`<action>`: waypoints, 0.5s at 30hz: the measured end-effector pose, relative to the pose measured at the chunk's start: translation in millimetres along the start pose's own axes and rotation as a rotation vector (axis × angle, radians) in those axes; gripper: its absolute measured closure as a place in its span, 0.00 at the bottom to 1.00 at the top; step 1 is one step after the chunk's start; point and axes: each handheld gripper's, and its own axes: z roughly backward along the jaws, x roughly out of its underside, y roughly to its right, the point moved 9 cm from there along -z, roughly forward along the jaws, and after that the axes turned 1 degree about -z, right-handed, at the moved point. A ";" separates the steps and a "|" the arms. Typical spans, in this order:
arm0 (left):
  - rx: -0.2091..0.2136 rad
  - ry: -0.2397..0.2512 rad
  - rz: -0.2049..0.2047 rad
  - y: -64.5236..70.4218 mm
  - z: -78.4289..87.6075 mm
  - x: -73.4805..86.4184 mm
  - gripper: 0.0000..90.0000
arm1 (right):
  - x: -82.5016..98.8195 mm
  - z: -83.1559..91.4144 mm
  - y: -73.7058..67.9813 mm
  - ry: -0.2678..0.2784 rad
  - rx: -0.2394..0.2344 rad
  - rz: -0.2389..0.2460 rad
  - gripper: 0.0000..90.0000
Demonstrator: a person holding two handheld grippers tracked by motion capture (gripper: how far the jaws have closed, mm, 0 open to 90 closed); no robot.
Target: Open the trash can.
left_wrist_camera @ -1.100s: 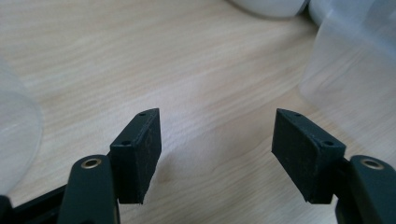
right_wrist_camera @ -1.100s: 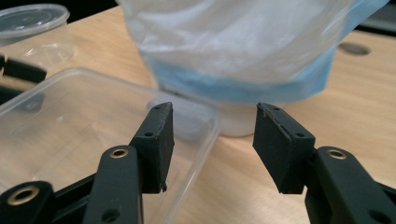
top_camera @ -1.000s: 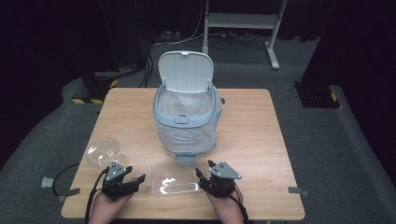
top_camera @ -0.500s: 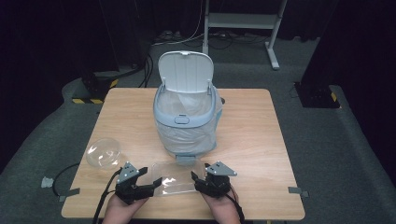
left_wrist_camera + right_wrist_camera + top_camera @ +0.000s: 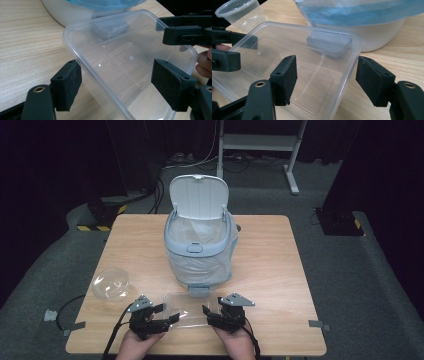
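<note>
Now the clear rectangular container (image 5: 186, 310) is flanked lengthwise: left gripper (image 5: 159, 316) at nine o'clock, right gripper (image 5: 209, 313) at three, both spread, jaws just opened.

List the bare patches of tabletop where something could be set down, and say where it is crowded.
Free: the table's right side, between the bin and the right edge; the far left corner behind the bowl. Crowded: the near edge, where the tray lies against the bin's foot with the left tool and right tool at its ends.
</note>
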 end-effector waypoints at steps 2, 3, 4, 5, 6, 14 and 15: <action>-0.003 0.002 -0.011 0.0 1.1 -0.1 0.30 | 0.5 0.1 -0.1 -0.003 -0.001 -0.008 0.37; -0.006 0.002 -0.015 -0.1 1.6 0.1 0.30 | 0.8 0.2 -0.3 -0.006 -0.004 -0.013 0.37; -0.005 0.001 -0.015 -0.1 2.0 0.2 0.31 | 1.1 0.2 -0.5 -0.007 -0.007 -0.017 0.36; -0.004 0.000 -0.015 -0.2 2.2 0.2 0.31 | 1.3 0.2 -0.4 -0.007 -0.010 -0.017 0.36; -0.004 0.000 -0.015 -0.2 2.2 0.1 0.31 | 1.3 -0.2 -0.1 -0.008 -0.017 -0.017 0.36; 0.000 0.003 -0.019 -0.5 4.2 -1.4 0.35 | 0.8 -1.3 -1.1 -0.021 -0.038 -0.027 0.39; -0.007 0.013 -0.024 -0.6 5.8 -2.6 0.38 | -0.3 0.0 -0.5 -0.014 -0.034 -0.018 0.41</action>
